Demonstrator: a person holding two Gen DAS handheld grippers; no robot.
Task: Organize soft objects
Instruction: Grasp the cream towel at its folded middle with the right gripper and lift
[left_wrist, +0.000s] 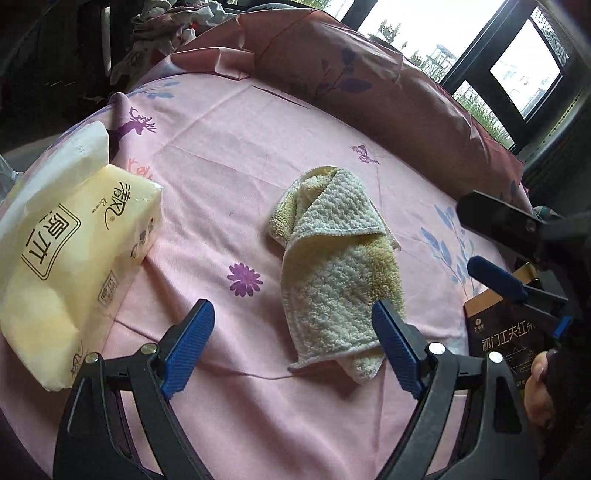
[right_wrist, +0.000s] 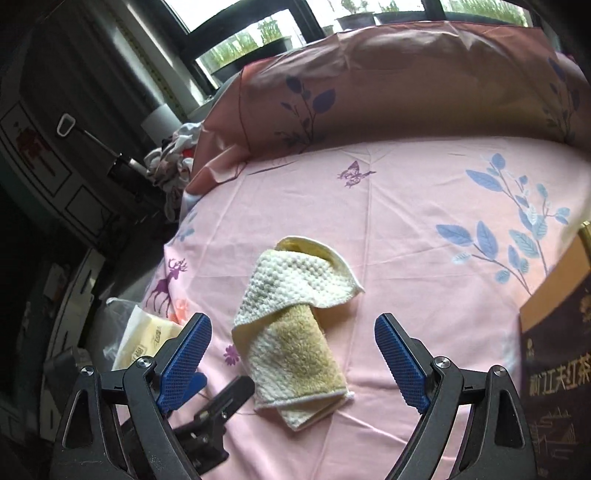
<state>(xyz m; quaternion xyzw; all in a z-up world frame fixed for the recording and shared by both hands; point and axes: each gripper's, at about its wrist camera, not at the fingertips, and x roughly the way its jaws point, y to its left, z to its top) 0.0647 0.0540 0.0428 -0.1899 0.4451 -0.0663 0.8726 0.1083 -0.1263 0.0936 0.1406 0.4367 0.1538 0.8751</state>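
Observation:
A crumpled yellow and white towel (left_wrist: 338, 264) lies in the middle of a pink printed bedsheet (left_wrist: 229, 155). My left gripper (left_wrist: 293, 345) hovers open just in front of it, with the right blue pad beside the towel's near end and nothing between the fingers. In the right wrist view the same towel (right_wrist: 295, 332) lies between and beyond the spread fingers of my right gripper (right_wrist: 293, 356), which is open and holds nothing. A yellow soft tissue pack (left_wrist: 70, 266) rests on the sheet at the left. The right gripper shows from the side at the left wrist view's right edge.
A dark pink pillow (left_wrist: 351, 77) runs along the far side of the bed under the window. A dark tea box (left_wrist: 506, 332) lies at the right, box (right_wrist: 557, 350) also in the right wrist view. Crumpled clothes (right_wrist: 173, 158) and a cabinet (right_wrist: 44, 147) stand beyond the left bed edge.

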